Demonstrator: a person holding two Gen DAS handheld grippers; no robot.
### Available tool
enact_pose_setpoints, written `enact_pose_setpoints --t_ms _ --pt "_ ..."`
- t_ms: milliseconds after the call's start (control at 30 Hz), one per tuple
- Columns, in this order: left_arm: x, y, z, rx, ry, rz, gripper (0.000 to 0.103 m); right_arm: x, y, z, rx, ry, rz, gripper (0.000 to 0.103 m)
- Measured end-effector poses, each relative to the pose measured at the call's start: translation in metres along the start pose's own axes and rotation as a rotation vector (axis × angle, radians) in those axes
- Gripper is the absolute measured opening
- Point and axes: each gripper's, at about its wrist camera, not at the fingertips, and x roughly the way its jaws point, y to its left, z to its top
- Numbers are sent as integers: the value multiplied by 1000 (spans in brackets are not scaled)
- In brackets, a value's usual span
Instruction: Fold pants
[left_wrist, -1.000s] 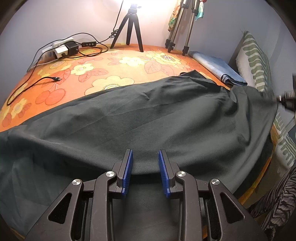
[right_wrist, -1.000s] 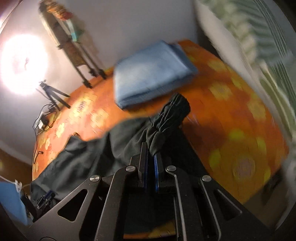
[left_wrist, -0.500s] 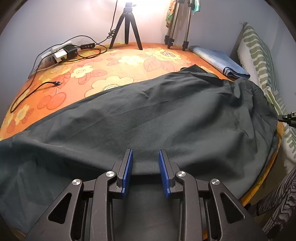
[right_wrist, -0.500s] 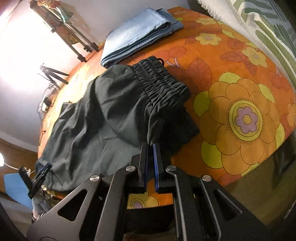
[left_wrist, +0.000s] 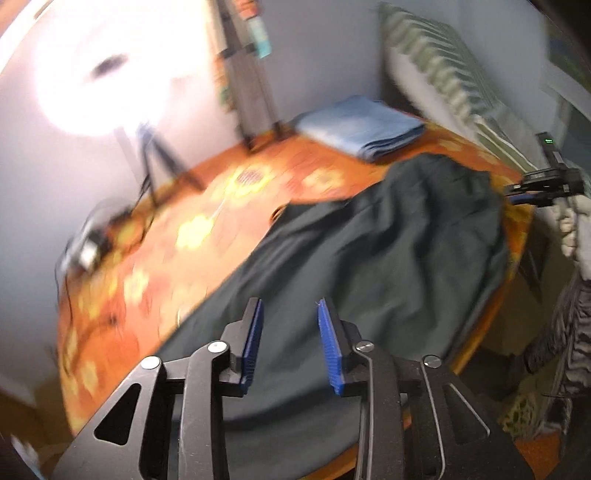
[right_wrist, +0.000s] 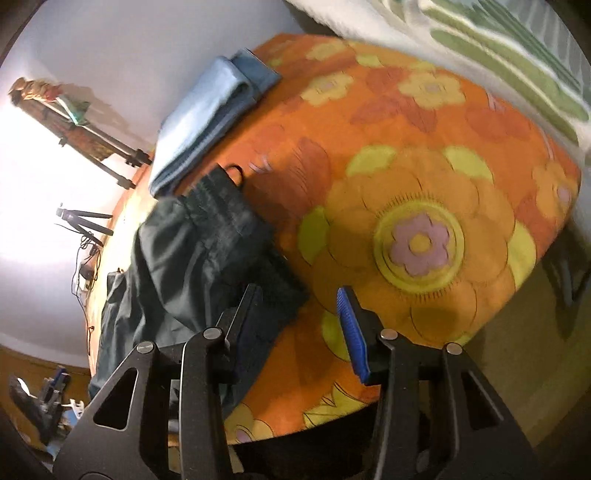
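Observation:
Dark green pants (left_wrist: 388, 251) lie spread along the front of the orange floral bed (left_wrist: 229, 192). Their gathered waistband (right_wrist: 236, 221) lies at the right end, in the right wrist view. My left gripper (left_wrist: 290, 334) is open and empty, raised above the pants' near edge. My right gripper (right_wrist: 301, 325) is open and empty, hovering over the bed just right of the waistband corner. The right gripper also shows in the left wrist view (left_wrist: 543, 184) at the far right.
Folded light blue jeans (right_wrist: 210, 118) lie at the back of the bed, also seen in the left wrist view (left_wrist: 362, 125). Tripods (right_wrist: 88, 225) and cables stand at the far side. A green striped pillow (right_wrist: 509, 48) lies right. A bright lamp glares.
My right gripper has opened and let go of the waistband, which now lies on the bed. My left gripper has lifted and swung right; its view is blurred.

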Motion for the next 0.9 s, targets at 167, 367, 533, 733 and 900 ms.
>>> enact_pose_setpoints --t_ms 167,367,533,733,900 --pt "-14 -31 72 86 -1 -58 34 8 -4 -1 -7 14 13 45" --pt "8 -98 126 144 4 -196 34 20 -8 3 -13 29 72 45" --pt "61 -149 131 93 35 -346 34 23 -7 6 -21 52 133 45" --pt "111 -205 111 38 77 -456 34 26 -4 4 -43 61 155 45" --pt "120 -252 92 121 49 -426 50 29 0 1 -38 70 194 45"
